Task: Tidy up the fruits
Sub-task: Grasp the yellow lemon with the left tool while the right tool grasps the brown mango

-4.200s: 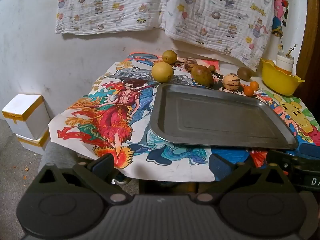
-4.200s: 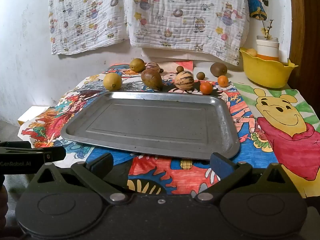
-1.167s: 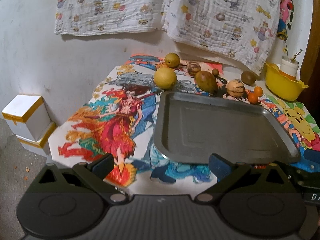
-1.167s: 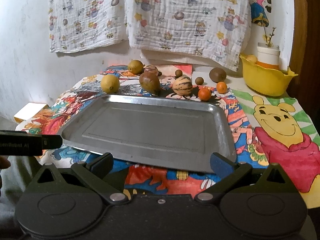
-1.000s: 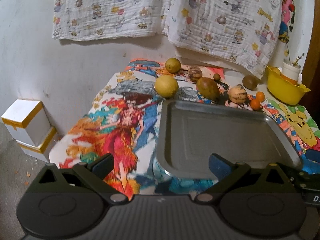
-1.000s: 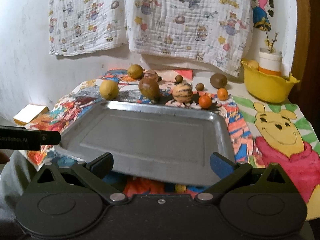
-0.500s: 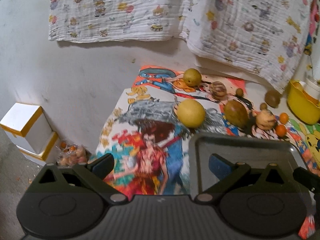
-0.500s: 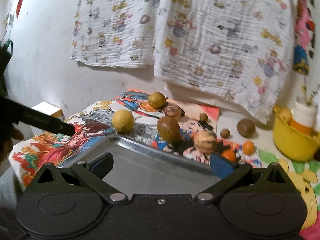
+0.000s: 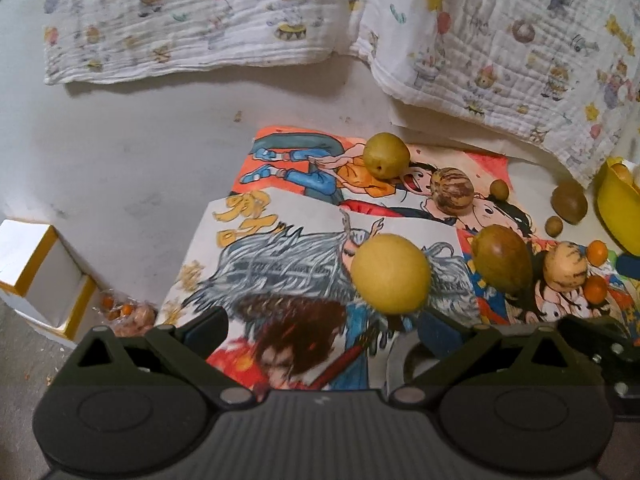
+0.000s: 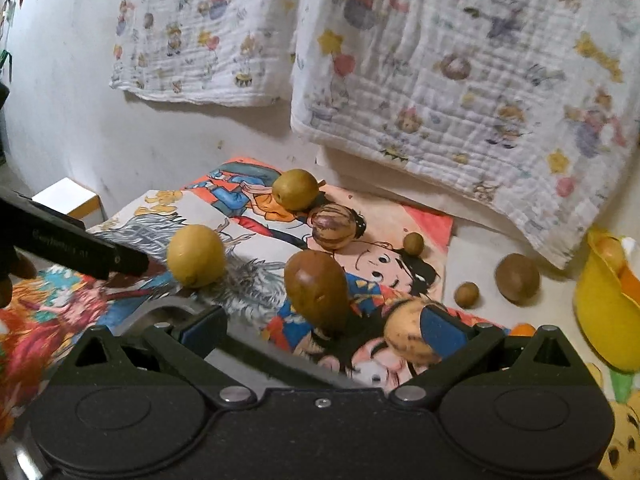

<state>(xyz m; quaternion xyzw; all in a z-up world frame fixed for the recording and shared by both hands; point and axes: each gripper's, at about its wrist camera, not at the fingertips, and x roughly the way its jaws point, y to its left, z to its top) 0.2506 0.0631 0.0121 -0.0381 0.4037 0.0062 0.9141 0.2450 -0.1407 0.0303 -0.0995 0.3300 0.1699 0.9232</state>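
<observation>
Fruits lie on a table covered with cartoon drawings. A big yellow fruit [image 9: 390,274] sits just beyond my open, empty left gripper [image 9: 322,328]; it also shows in the right wrist view [image 10: 196,255]. A brown oval fruit [image 10: 316,286] lies just ahead of my open, empty right gripper [image 10: 322,326], with a striped tan melon [image 10: 408,336] partly behind the right finger. A yellow-green fruit [image 10: 295,189], a striped brown fruit [image 10: 334,227], small brown balls and a kiwi-like fruit [image 10: 517,277] lie farther back. The metal tray's rim [image 10: 160,308] shows below the fingers.
A yellow bowl [image 10: 604,320] stands at the table's right. Two small oranges [image 9: 596,276] lie near the striped melon. A white and yellow box [image 9: 36,276] and a bag of small fruit [image 9: 128,312] sit on the floor to the left. Printed cloths hang on the wall behind.
Both grippers have moved forward over the tray toward the row of fruit. The fruits look larger and the tray has dropped almost out of view. Both stay open.
</observation>
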